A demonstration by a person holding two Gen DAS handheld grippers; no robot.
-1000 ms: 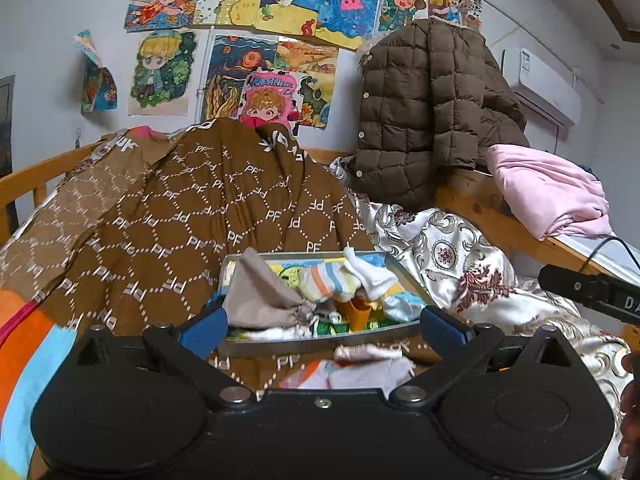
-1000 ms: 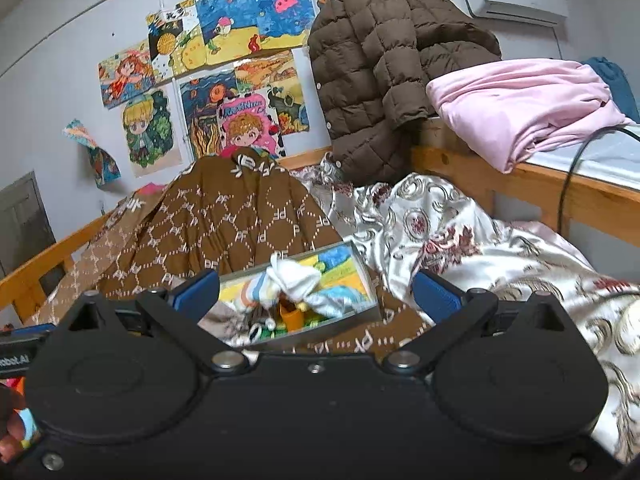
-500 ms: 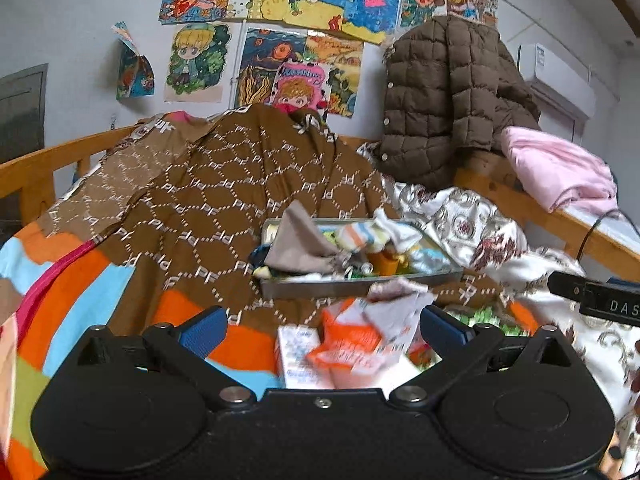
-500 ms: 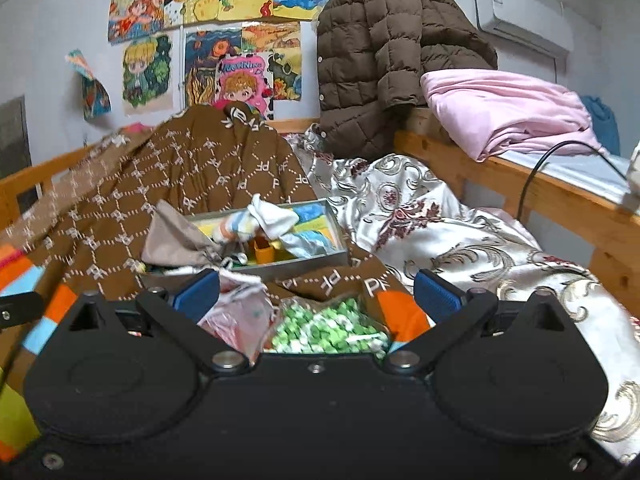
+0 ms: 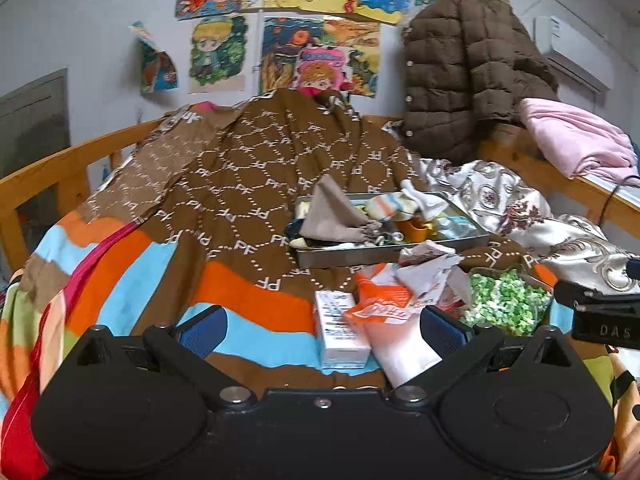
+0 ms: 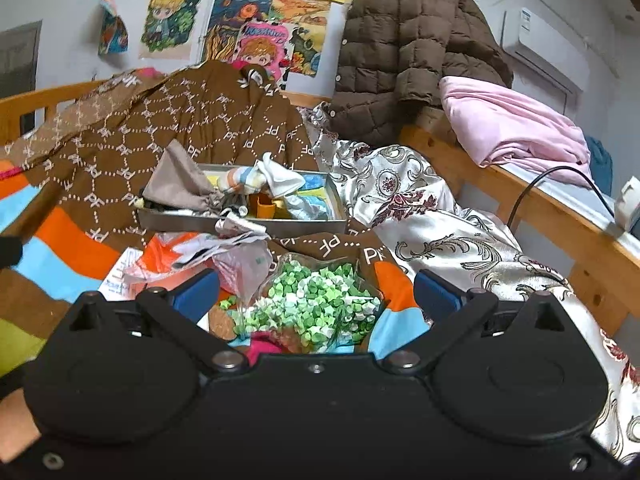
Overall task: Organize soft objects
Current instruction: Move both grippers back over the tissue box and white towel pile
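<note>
Hovering spread and empty, your left gripper [image 5: 322, 330] and right gripper [image 6: 316, 292] face the tray [image 6: 240, 224] ahead.

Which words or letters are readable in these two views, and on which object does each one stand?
"PF", repeated: brown blanket.
"DAS", then cut off: black device at the right edge, left wrist view.
Orange packet, white box, pink poster: print too blurred to read.

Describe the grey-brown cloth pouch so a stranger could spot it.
On the bed's brown patterned blanket sits a shallow metal tray. The pouch slumps over its left end. It is plain taupe with a drawstring, unlike the striped sock beside it.
</note>
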